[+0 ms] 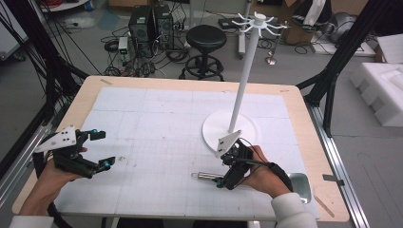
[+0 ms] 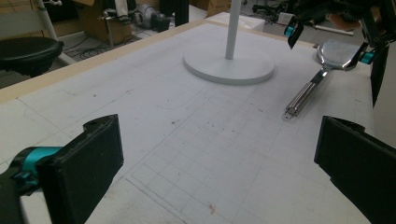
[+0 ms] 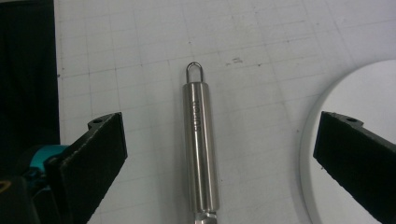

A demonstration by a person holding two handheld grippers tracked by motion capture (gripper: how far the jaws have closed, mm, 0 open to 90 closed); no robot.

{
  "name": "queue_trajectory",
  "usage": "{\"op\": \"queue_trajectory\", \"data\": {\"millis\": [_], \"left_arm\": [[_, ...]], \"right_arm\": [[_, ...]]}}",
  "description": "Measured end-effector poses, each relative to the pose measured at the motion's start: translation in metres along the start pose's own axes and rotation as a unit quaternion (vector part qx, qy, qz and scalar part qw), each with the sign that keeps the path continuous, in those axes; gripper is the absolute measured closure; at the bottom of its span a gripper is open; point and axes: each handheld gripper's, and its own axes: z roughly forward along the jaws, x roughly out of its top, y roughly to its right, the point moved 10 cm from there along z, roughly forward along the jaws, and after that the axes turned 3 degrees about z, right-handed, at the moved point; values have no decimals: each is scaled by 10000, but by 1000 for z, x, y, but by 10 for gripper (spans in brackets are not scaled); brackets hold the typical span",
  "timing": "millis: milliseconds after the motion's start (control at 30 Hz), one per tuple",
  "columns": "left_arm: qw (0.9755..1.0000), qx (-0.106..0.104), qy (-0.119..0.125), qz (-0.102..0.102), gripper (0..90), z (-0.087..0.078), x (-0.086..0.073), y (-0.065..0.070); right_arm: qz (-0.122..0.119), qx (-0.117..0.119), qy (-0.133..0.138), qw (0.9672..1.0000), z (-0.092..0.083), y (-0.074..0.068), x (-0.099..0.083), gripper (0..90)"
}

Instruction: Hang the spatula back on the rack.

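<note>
Right gripper (image 1: 222,182), lower centre-right of the high view: jaws spread wide, nothing clamped, poised over the polished steel utensil handle with wire hanging loop (image 3: 201,140). In the right gripper view the handle lies between the two jaws, touching neither. Utensil's flat metal head (image 2: 337,52) at upper right of the left gripper view. White round-based hook stand (image 1: 229,131) just beside it. Left gripper (image 1: 102,149), lower left: jaws wide apart, empty, over white gridded mat (image 1: 157,142).

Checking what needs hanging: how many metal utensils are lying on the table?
1. The metal utensil lies near the table's front right, beside the hanging stand's white base, its handle between the right tool's open jaws.
</note>
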Motion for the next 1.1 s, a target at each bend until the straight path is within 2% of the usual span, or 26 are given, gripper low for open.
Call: {"op": "queue_trajectory", "data": {"millis": [67,333,400,467,567,733,1100], "left_arm": [[10000,0,-1,-1,17,0,0,0],[10000,-1,-1,-9,17,0,0,0],[10000,-7,-8,-12,17,0,0,0],[10000,-5,-18,-10,17,0,-1,0],[10000,-3,-22,-10,17,0,-1,0],[10000,6,-21,-10,17,0,-1,-1],[10000,-1,-34,-16,17,0,-1,0]], "right_arm": [[-9,-13,-62,10000,4,0,0,53],[-43,6,-380,9993,19,1,-4,83],[-4,-28,-400,9992,21,1,-4,152],[-46,-68,-455,9989,25,2,-5,161],[-98,22,-619,9980,30,-1,-8,198],[-162,144,-737,9970,37,-2,-10,277],[-240,280,-1093,9933,46,-5,-17,473]]}}
